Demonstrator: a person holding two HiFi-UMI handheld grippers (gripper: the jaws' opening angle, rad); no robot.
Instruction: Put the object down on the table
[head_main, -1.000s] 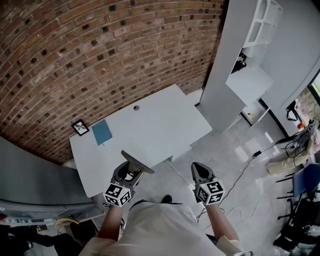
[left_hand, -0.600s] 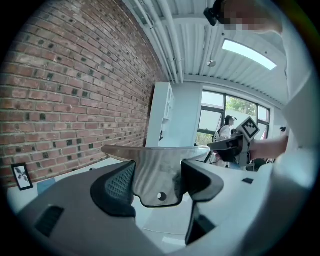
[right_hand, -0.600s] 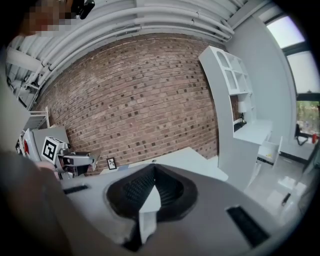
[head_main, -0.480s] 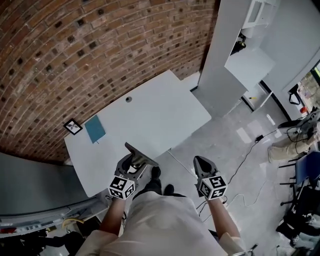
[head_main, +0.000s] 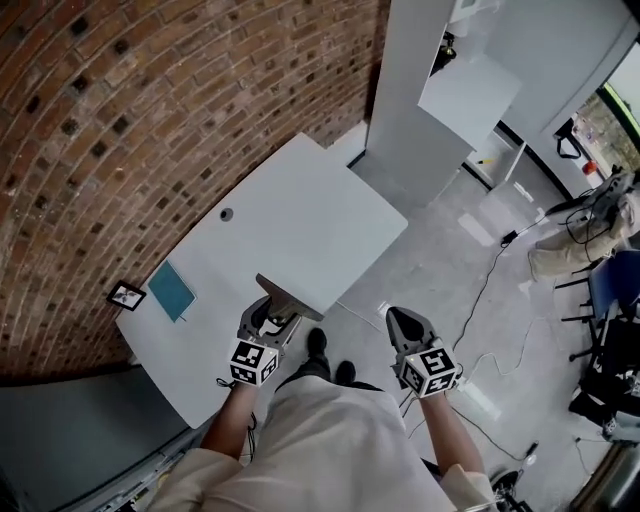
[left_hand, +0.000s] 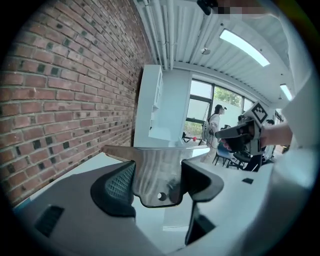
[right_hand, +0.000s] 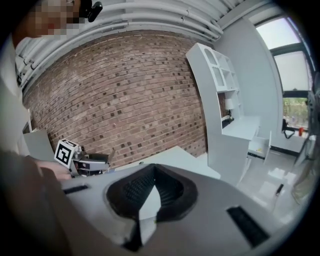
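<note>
A flat grey metal plate (head_main: 289, 298) with a small hole near its bottom edge (left_hand: 158, 172) is clamped between the black pads (left_hand: 118, 187) of my left gripper (head_main: 268, 322), which is shut on it. The plate sticks out forward, level, just over the near edge of the white table (head_main: 305, 225). My right gripper (head_main: 403, 325) hangs to the right of the table, over the floor. Its jaws (right_hand: 155, 171) meet at the tips with nothing between them. Each gripper shows in the other's view: the left gripper (right_hand: 76, 158) and the right gripper (left_hand: 245, 135).
On the table's far left lie a teal notebook (head_main: 171, 291) and a small framed picture (head_main: 126, 295); a cable hole (head_main: 226, 214) is near the brick wall. A tall white shelf unit (head_main: 415, 90) stands to the right. Cables (head_main: 490, 290) run across the floor. A person (left_hand: 215, 121) stands far off.
The view has swung and come closer to the table. My left gripper with the plate now reaches over the table's near edge. Both grippers keep the same jaw state.
</note>
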